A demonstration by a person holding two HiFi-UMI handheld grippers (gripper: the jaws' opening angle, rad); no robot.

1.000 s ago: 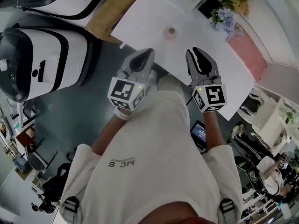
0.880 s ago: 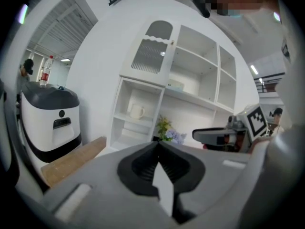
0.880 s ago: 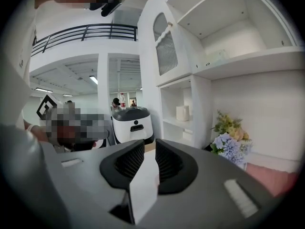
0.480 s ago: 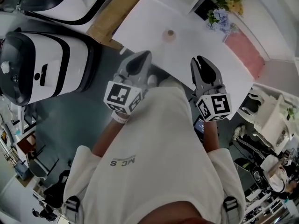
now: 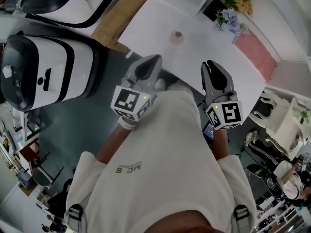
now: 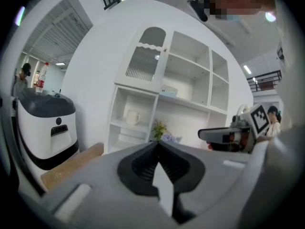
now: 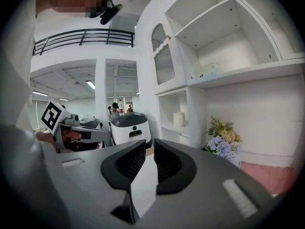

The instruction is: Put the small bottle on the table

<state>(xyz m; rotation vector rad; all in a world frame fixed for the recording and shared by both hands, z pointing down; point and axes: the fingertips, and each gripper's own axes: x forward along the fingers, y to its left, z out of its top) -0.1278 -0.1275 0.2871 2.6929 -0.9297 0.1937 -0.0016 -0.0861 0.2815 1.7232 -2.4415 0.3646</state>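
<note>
The small bottle (image 5: 178, 36) stands upright on the white table (image 5: 214, 50), far from both grippers. My left gripper (image 5: 153, 59) hovers over the table's near edge, pointing at the table, its jaws shut with the tips touching and nothing in them (image 6: 157, 144). My right gripper (image 5: 211, 65) is held beside it, over the table's near side. Its jaws are closing, with a narrow gap left between the ribbed pads (image 7: 149, 144) and nothing in that gap. Each gripper shows in the other's view.
A bunch of flowers (image 5: 234, 11) and a pink mat (image 5: 255, 50) sit at the table's far right. A white shelf unit (image 6: 159, 92) stands behind. Two large white-and-black machines (image 5: 46, 67) and a wooden board (image 5: 119, 16) are to the left on the grey floor.
The right gripper's jaws have narrowed and it has drifted slightly right. The left gripper has shifted a little. The bottle has not moved.
</note>
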